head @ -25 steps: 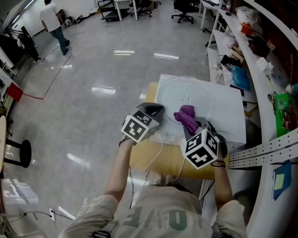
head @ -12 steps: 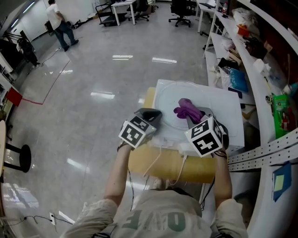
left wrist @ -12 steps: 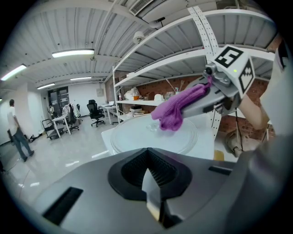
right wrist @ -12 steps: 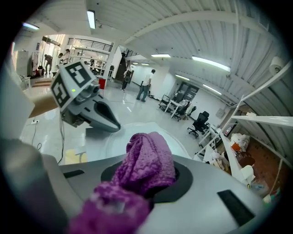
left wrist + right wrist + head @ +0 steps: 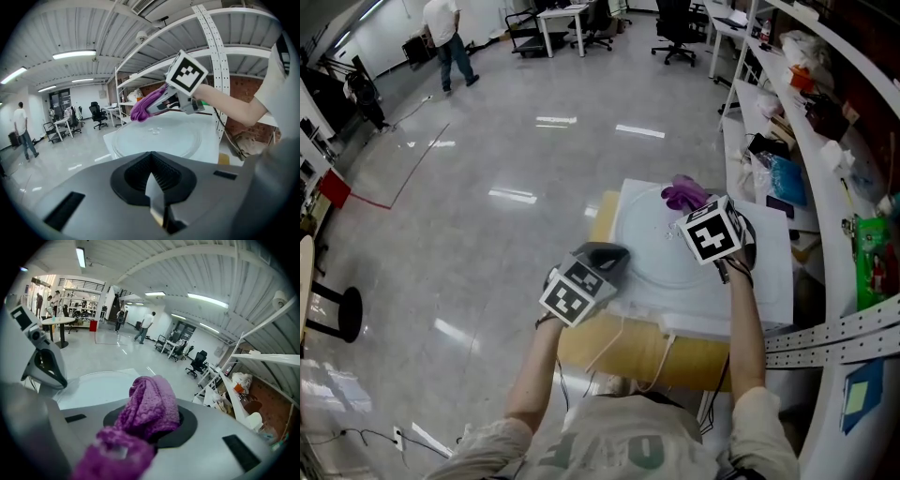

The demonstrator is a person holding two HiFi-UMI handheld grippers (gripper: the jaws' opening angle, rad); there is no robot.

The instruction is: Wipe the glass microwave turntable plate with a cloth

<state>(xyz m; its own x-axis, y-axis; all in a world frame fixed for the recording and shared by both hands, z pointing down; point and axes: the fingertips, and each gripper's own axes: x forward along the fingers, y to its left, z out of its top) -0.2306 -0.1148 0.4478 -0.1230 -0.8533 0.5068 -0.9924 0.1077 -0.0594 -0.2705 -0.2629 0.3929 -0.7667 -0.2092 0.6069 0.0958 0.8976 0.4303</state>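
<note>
The clear glass turntable plate [image 5: 670, 248] lies flat on a white board [image 5: 766, 258]. My right gripper [image 5: 698, 208] is over the plate's far rim, shut on a bunched purple cloth [image 5: 682, 193] that hangs from its jaws [image 5: 152, 406]. My left gripper [image 5: 605, 255] sits at the plate's left rim, its jaws closed on that edge; the near rim is hidden behind its body [image 5: 154, 187]. In the left gripper view the plate [image 5: 161, 138] spreads ahead, with the cloth [image 5: 145, 107] at its far side. The right gripper view shows the plate [image 5: 101, 383] and the left gripper [image 5: 47, 364].
The white board rests on a yellowish tabletop [image 5: 609, 342]. White shelves [image 5: 820, 122] full of clutter run along the right, with a perforated metal strip [image 5: 825, 319] near my right arm. Open grey floor [image 5: 487, 216] lies to the left; a person [image 5: 445, 28] stands far off.
My right gripper has carried the purple cloth from the plate's near side across to its far rim. The left gripper has stayed at the left rim.
</note>
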